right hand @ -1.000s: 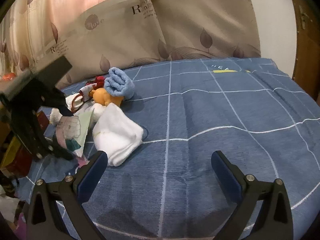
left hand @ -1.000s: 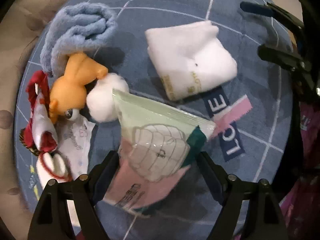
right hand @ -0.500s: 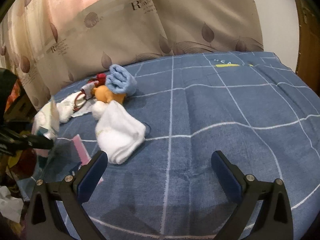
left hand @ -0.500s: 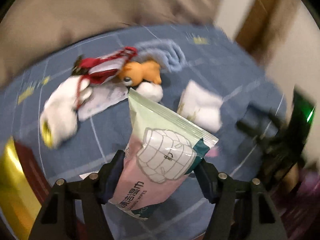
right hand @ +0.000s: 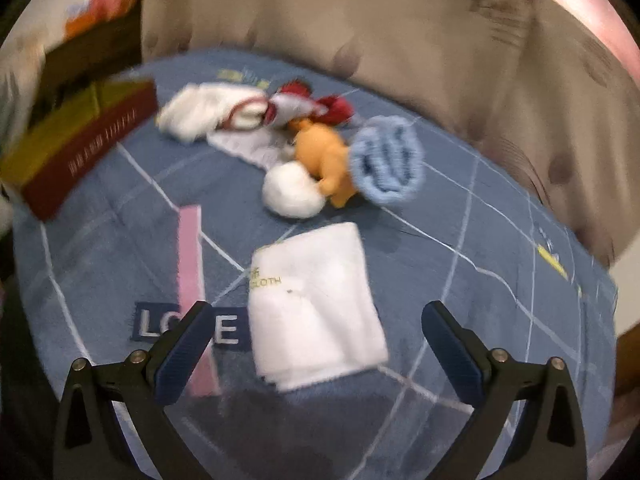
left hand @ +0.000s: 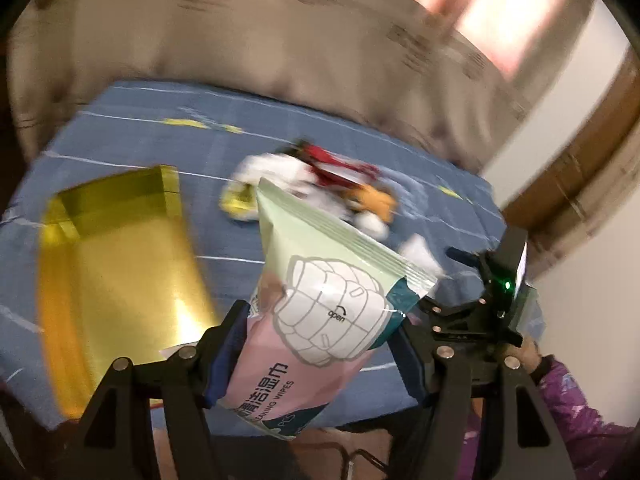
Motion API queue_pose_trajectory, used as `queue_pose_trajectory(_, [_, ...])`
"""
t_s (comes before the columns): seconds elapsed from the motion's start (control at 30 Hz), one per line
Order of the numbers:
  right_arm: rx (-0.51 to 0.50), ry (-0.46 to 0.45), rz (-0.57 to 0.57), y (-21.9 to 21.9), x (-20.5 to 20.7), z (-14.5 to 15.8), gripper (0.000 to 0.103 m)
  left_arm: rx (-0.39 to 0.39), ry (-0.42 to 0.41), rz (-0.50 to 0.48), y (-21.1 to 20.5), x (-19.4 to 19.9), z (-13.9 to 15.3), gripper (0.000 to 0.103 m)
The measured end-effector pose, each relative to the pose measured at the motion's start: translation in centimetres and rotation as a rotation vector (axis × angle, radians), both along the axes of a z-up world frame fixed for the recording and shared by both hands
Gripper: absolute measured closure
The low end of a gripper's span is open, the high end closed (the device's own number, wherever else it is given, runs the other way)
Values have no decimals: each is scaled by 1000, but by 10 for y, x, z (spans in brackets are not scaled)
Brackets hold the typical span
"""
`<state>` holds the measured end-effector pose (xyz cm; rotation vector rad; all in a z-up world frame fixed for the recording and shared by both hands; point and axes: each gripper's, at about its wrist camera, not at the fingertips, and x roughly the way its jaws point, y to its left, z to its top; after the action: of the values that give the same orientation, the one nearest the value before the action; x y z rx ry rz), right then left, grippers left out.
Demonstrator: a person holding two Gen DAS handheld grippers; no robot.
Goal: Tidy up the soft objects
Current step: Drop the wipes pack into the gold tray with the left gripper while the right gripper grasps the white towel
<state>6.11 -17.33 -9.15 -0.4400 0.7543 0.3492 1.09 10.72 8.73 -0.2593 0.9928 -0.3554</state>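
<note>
My left gripper (left hand: 320, 344) is shut on a pink and green pack of wet wipes (left hand: 320, 312) and holds it above the blue bed, to the right of an open gold box (left hand: 116, 264). My right gripper (right hand: 316, 344) is open and empty, hovering just above a folded white towel (right hand: 316, 304). Beyond the towel lie an orange plush toy (right hand: 326, 156), a white ball (right hand: 292, 190), a rolled blue towel (right hand: 388, 160), a red and white item (right hand: 304, 104) and white cloths (right hand: 200, 112). The same pile shows blurred in the left wrist view (left hand: 320, 188).
The gold box with dark red sides (right hand: 80, 144) stands at the left edge of the bed. Beige leaf-print pillows (right hand: 400, 32) line the far side. The right gripper's body (left hand: 488, 300) is seen in the left wrist view, beside a purple sleeve (left hand: 580, 412).
My left gripper has lifted the wipes pack and swung left until the gold box came into view. My right gripper has swung left and moved in over the white towel.
</note>
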Motion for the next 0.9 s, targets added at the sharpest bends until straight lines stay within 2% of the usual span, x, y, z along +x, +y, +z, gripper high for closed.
queue_pose_trajectory(0.07, [-56, 21, -1, 5, 10, -5, 0, 28, -14, 58, 22, 1, -2, 34])
queue_pose_trajectory(0.13, [-66, 71, 6, 7, 19, -10, 2, 48, -12, 122, 49, 2, -1, 34])
queue_pose_trajectory(0.17, [-40, 104, 4, 5, 24, -12, 2, 54, -8, 149, 62, 3, -1, 34])
queue_pose_trajectory(0.2, [-3, 130, 7, 3, 27, -11, 11, 73, 0, 178, 75, 8, -4, 34])
queue_pose_trajectory(0.23, [33, 156, 8, 2, 29, -11, 31, 95, 6, 192, 83, 13, -8, 34])
queue_pose_trajectory(0.27, [71, 184, 7, 1, 33, -11, 37, 124, 11, 208, 91, 19, -13, 34])
queue_pose_trajectory(0.5, [87, 194, -21, 9, 35, -2, 62, 176, 90, 241, 122, 67, -53, 33])
queue_pose_trajectory(0.6, [103, 177, -38, 8, 28, 1, 65, 246, 86, 240, 121, 81, -67, 33])
queue_pose_trajectory(0.73, [180, 168, -59, 4, 19, 14, 66, 357, 52, 224, 111, 92, -77, 33])
queue_pose_trajectory(0.9, [280, 164, -44, 11, 8, 35, 66, 424, 6, 236, 111, 97, -77, 33])
